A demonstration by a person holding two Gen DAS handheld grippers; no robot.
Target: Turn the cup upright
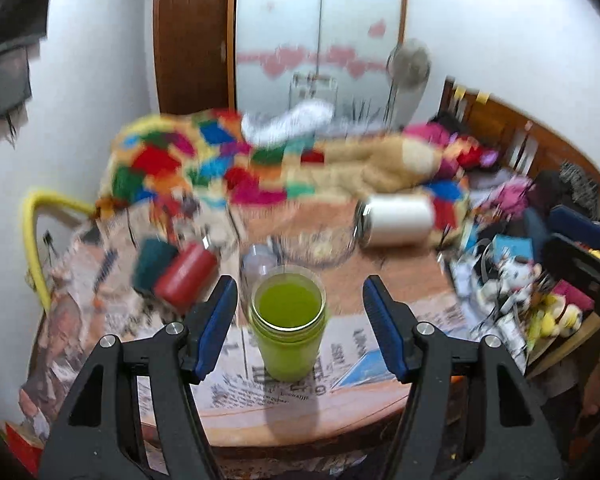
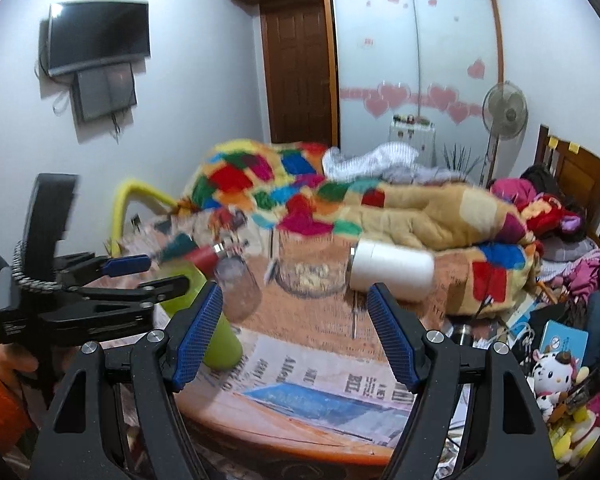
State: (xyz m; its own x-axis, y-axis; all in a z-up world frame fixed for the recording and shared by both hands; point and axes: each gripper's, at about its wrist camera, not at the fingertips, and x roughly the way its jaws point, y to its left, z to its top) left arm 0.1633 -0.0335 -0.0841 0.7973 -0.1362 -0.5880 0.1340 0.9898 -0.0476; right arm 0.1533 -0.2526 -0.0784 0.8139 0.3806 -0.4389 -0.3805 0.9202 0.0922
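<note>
A green cup (image 1: 287, 322) stands upright, mouth up, on newspaper on the round table (image 1: 300, 424). My left gripper (image 1: 298, 326) is open, its blue pads on either side of the cup with gaps, not touching it. In the right wrist view the green cup (image 2: 216, 340) shows at the left, partly hidden behind my own left finger. The left gripper (image 2: 148, 276) is seen there from the side, open around the cup. My right gripper (image 2: 296, 334) is open and empty above the newspaper, to the right of the cup.
A clear upside-down glass (image 2: 238, 290), a glass bowl (image 2: 310, 274), a white cylinder on its side (image 2: 392, 274) and a red bottle on its side (image 1: 186, 278) lie behind the cup. A colourful blanket (image 2: 320, 200) lies beyond. Clutter and toys (image 2: 552, 368) fill the right.
</note>
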